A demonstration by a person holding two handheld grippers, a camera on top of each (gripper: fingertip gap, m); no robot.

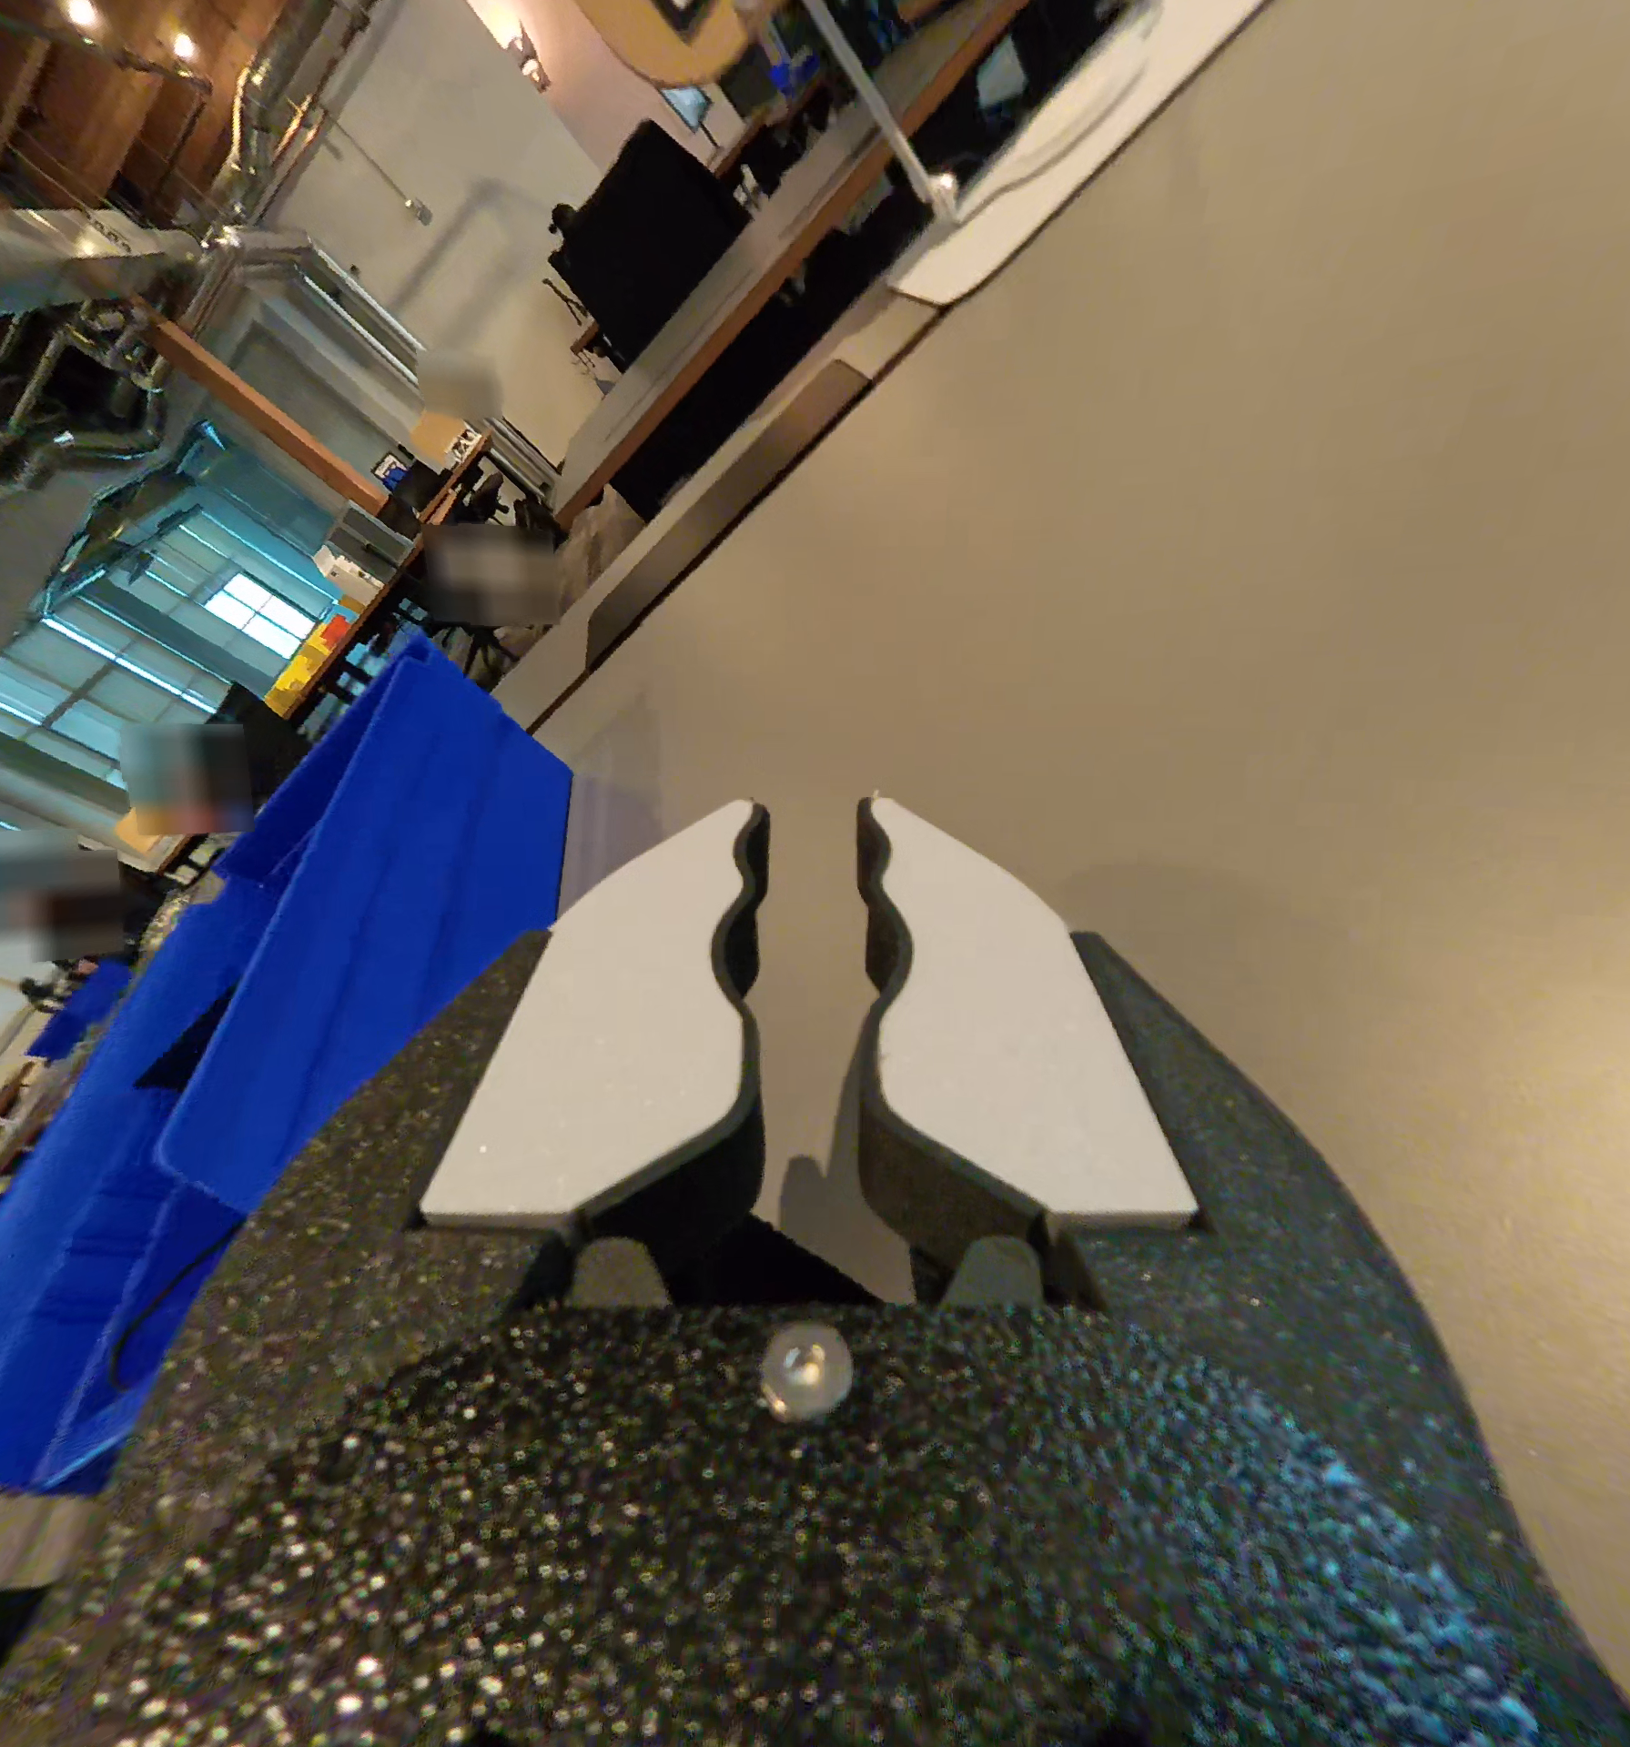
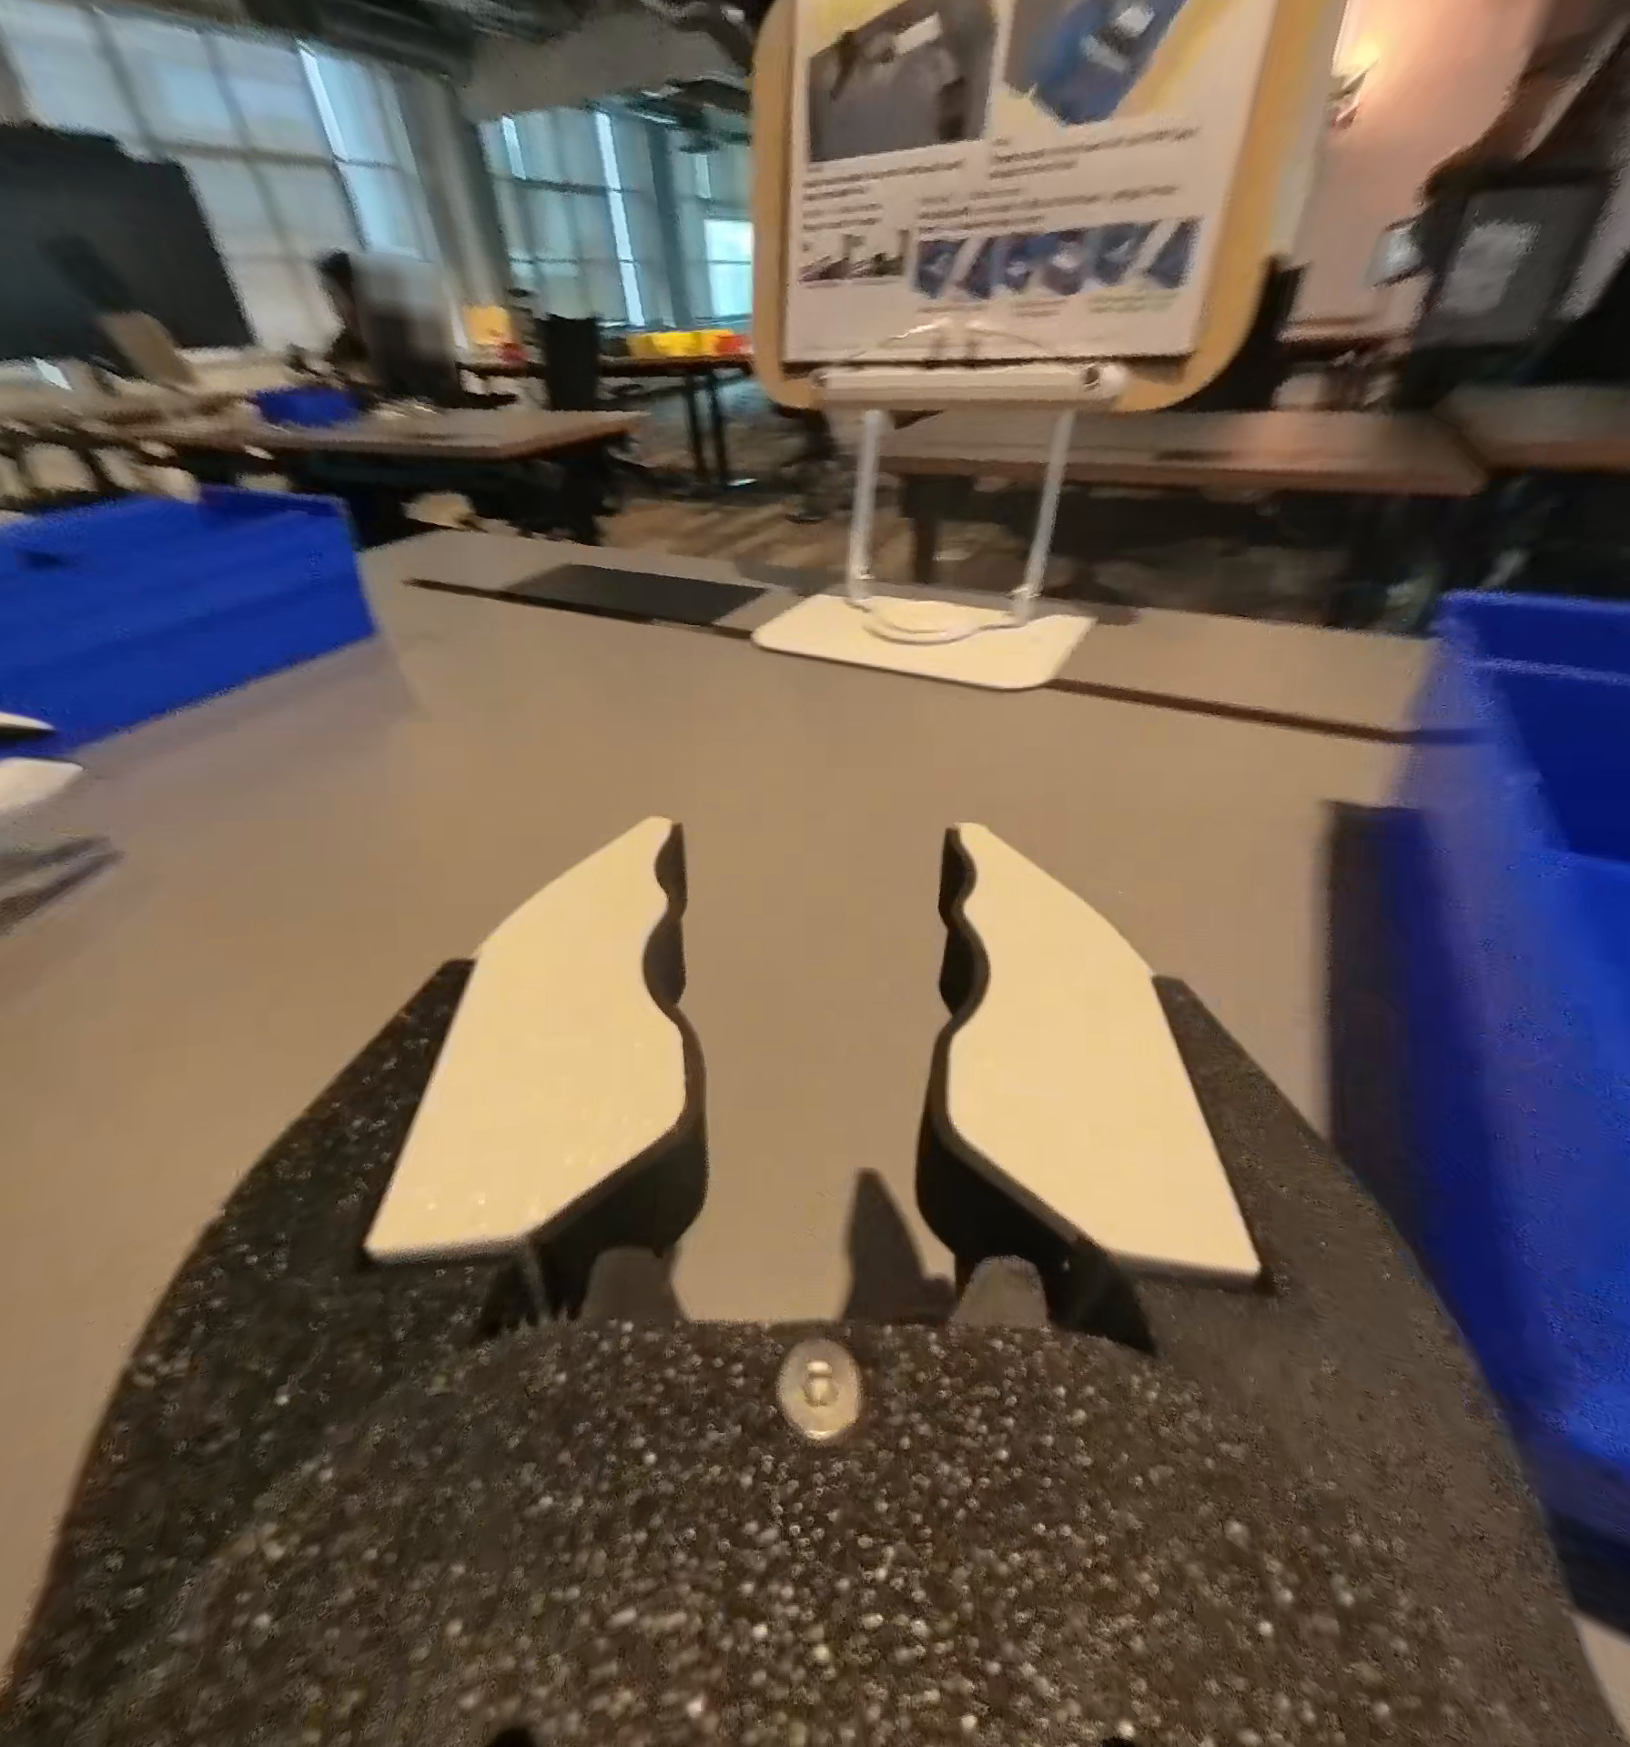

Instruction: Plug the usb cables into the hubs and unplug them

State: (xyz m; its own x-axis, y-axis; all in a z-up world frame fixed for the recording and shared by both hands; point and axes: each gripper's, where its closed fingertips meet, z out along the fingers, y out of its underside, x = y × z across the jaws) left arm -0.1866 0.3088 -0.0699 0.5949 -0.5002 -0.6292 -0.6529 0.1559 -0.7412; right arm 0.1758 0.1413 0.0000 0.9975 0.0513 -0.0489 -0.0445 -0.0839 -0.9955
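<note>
In the left wrist view, strongly tilted, the left claw [image 1: 813, 813] stands over the bare grey-beige worktop [image 1: 1265, 662] with a narrow gap between its pale fingers [image 1: 622, 1021], gripping nothing. A blue plastic bin [image 1: 338, 993] sits just beside the claw on its left, against the worktop's edge. The rest of the surface, from the claw up to the white flat stand base [image 1: 1057, 170] at the far edge, lies open. No usb cable or hub shows here.

In the right wrist view, blurred, the right claw [image 2: 813, 832] is parted wider, also empty, over the same grey worktop [image 2: 792, 737]. A blue bin [image 2: 1567, 993] stands close on its right; another blue bin [image 2: 149, 605] sits further off on the left. Straight ahead the surface is open up to the white-based sign stand [image 2: 953, 492] near the far edge. Cables and hubs are not visible.
</note>
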